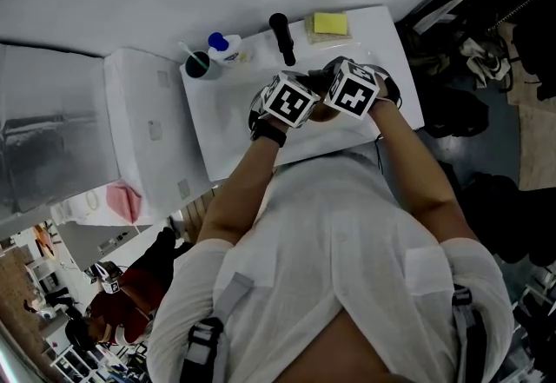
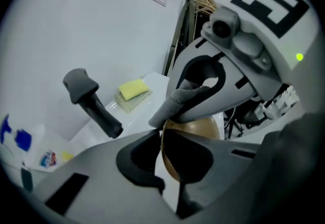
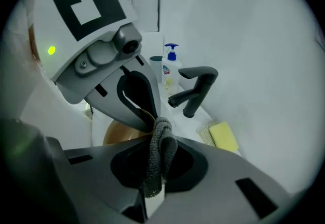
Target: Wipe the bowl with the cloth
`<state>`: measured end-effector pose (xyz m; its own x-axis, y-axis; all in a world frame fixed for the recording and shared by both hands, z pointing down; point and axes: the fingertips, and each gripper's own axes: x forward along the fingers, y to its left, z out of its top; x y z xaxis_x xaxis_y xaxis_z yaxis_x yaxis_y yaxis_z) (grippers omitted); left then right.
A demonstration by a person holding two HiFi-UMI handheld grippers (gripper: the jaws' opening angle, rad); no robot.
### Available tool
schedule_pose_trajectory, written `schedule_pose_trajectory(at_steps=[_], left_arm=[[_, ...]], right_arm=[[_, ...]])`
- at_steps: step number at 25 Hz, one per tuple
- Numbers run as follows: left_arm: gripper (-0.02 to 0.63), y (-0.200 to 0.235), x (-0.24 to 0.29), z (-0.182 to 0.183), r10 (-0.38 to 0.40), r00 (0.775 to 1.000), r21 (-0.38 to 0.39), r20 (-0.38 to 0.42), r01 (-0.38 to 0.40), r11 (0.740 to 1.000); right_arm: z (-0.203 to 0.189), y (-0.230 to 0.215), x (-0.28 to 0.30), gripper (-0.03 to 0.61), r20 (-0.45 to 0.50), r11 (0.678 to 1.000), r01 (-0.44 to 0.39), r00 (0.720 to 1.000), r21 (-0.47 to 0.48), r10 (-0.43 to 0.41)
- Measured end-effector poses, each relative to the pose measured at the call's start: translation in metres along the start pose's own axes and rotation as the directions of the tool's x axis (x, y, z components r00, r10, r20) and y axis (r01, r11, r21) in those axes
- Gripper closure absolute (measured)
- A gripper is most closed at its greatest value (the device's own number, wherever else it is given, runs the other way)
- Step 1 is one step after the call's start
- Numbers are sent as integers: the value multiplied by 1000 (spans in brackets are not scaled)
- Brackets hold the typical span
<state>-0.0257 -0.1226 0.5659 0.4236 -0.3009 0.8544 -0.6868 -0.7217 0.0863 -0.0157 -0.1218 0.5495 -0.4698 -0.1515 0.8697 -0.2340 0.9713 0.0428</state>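
A brown bowl (image 1: 322, 115) is held up over the white sink counter (image 1: 221, 116), between my two grippers. In the left gripper view its rim runs edge-on between the jaws of my left gripper (image 2: 171, 164), which is shut on the bowl (image 2: 200, 127). My right gripper (image 3: 154, 167) is shut on a folded grey cloth (image 3: 158, 149). The cloth's end (image 2: 175, 100) touches the bowl's upper rim. From the right gripper view, the left gripper's tips pinch the bowl (image 3: 118, 131) at its edge. The marker cubes hide both sets of jaws in the head view.
A black faucet (image 1: 281, 36) stands at the back of the counter. A yellow sponge (image 1: 329, 23) lies to its right. A blue-topped soap bottle (image 1: 224, 48) and a dark cup (image 1: 198, 66) stand at its left. Dark clutter (image 1: 486, 34) lies right of the counter.
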Motion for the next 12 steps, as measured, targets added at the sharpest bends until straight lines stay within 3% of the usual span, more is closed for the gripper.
schedule_pose_trajectory(at_steps=[3, 12], left_arm=[[592, 5, -1, -3, 28, 998, 20, -52, -27, 999], [592, 17, -6, 6, 62, 992, -161, 105, -45, 986]], right_arm=[[5, -2, 0, 532, 9, 1000, 14, 1000, -6, -14], [0, -15, -3, 528, 145, 974, 22, 988, 227, -56]])
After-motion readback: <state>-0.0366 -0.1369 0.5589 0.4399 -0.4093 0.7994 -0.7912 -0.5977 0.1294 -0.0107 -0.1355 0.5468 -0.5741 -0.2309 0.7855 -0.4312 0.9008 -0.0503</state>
